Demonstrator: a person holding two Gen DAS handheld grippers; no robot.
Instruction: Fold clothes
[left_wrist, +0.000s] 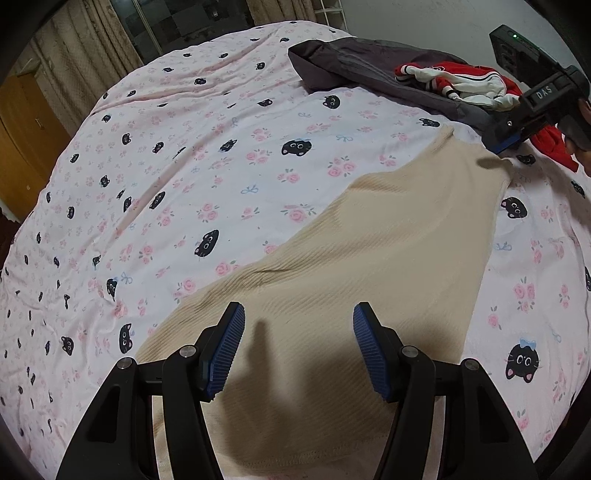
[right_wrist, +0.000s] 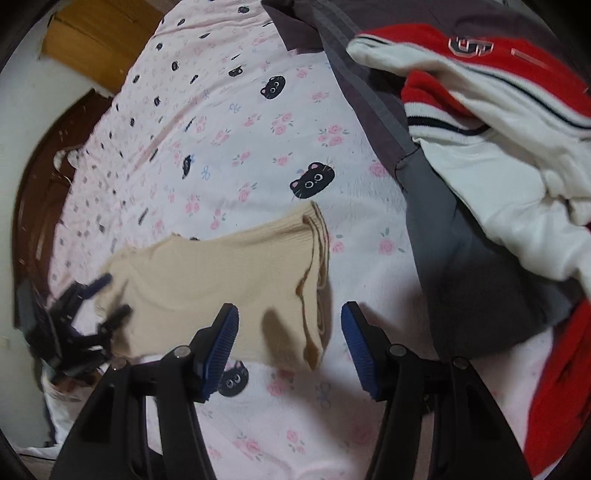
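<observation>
My left gripper (left_wrist: 298, 347) has its jaws parted with nothing between the blue pads; it hangs just above the hem end of the beige ribbed garment (left_wrist: 369, 258), pointing steeply down at the cloth. My right gripper (right_wrist: 290, 345) is likewise spread and empty, poised over the opposite, narrow end, where the garment's layered edge (right_wrist: 316, 258) shows directly ahead of its fingers.

What the coming move turns on, as I judge it: the garment's long axis runs from one gripper to the other — wide hem under my left, narrow end under my right — so each hand already stands at its own end, and neither has to cross. In the left wrist view the right gripper (left_wrist: 508, 142) sits at the far tip of the cloth.

The garment lies flat on the cat-and-rose bedspread (left_wrist: 207, 177), near the bed's edge. Beyond my right hand, a grey garment (right_wrist: 461, 240) and a red-and-white jacket (right_wrist: 498, 155) are heaped — near the narrow end, but apart from it.
</observation>
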